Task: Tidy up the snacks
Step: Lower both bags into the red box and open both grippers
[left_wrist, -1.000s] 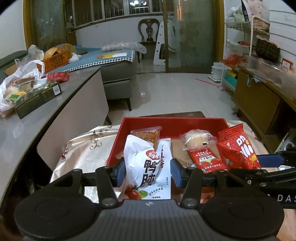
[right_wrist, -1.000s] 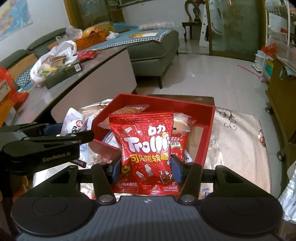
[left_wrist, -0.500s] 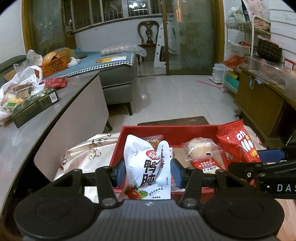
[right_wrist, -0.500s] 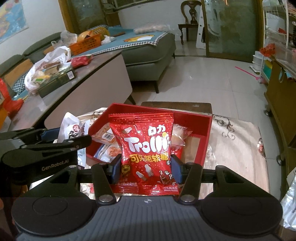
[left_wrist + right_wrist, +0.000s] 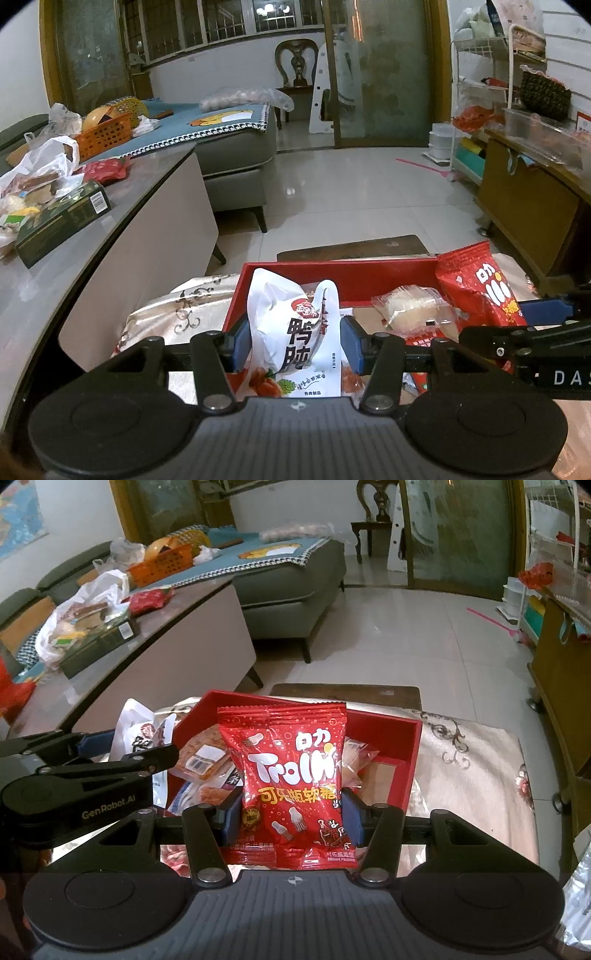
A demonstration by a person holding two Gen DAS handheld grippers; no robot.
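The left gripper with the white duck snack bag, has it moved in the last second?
Yes. The left gripper, shut on the white bag, has pulled back and up from the red tray.

White bag [image 5: 291, 332] bottom hidden behind left gripper body, red Trolli bag [image 5: 295, 786] hiding much of red tray [image 5: 402, 746] contents, right gripper cut off at left view's edge

White pouch [image 5: 291, 332] with black characters, upright, pinched between blue pads over red box [image 5: 369, 280]. Red Trolli bag [image 5: 295, 786], upright, likewise pinched above box. Inside box: clear-wrapped cake [image 5: 413, 306], orange packet [image 5: 203, 757], other wrappers.
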